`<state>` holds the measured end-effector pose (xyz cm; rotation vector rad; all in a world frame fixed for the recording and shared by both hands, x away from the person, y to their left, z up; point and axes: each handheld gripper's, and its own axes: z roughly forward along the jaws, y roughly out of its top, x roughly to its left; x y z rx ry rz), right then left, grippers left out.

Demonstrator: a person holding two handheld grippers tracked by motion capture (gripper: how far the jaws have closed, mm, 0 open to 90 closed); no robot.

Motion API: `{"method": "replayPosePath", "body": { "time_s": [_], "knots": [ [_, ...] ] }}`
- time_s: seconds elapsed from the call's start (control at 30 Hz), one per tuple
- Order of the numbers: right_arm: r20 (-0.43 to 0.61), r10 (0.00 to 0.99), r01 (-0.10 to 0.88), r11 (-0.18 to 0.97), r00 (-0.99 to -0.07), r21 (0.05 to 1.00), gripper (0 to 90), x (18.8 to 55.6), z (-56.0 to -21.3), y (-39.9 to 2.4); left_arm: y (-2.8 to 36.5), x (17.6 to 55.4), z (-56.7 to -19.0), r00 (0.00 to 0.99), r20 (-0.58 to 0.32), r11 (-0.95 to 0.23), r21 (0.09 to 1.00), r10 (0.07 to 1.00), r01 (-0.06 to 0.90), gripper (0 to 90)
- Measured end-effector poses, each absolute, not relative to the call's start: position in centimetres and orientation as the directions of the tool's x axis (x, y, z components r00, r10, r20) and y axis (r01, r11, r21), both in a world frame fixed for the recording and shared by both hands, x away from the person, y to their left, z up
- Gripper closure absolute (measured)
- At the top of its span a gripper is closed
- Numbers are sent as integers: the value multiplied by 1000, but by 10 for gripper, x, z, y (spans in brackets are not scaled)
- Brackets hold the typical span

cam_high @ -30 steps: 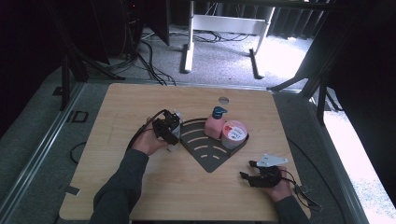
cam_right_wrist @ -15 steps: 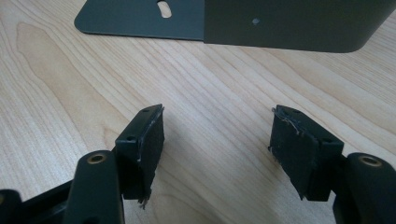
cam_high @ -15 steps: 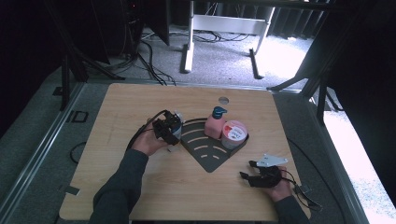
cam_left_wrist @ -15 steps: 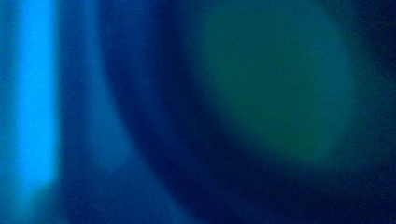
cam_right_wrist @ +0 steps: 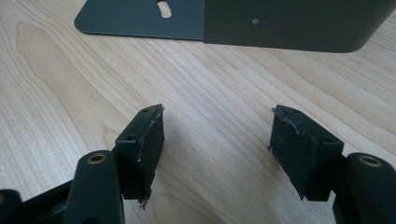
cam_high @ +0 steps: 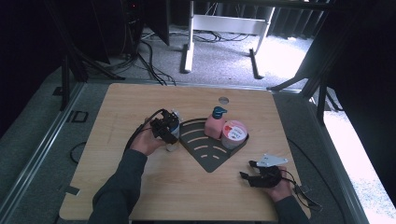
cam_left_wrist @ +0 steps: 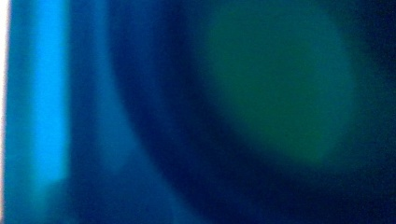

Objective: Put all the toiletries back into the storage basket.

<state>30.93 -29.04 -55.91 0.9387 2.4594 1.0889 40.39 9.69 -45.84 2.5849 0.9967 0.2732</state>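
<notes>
A clear bottle (cam_high: 172, 145) with a small cap stands upright on the wooden table, just left of a dark fan-shaped tray (cam_high: 210, 158). My left gripper (cam_high: 170, 129) grips it around the middle; its jaws have just been closing on it. In the left gripper view the bottle (cam_left_wrist: 261, 93) is a blue-green blur right against the lens. My right gripper (cam_high: 247, 169) rests open near the table's front right, with bare wood between its fingers (cam_right_wrist: 144, 135). The tray's wall (cam_right_wrist: 289, 23) lies straight ahead of it.
Inside the tray stand a pink pump dispenser (cam_high: 215, 127) and a cup with a red-and-white lid (cam_high: 234, 132). A small round hole (cam_high: 223, 99) sits near the table's far edge. Cables trail from both grippers.
</notes>
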Motion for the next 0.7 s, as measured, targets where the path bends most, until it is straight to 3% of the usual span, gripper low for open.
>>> {"method": "replayPosePath", "body": {
  "time_s": [0.7],
  "knots": [
    [-2,667,447,501,-745,741,347,309,-559,-290,103,395,-441,726,66,-676,432,684,597,553]
  ]
}}
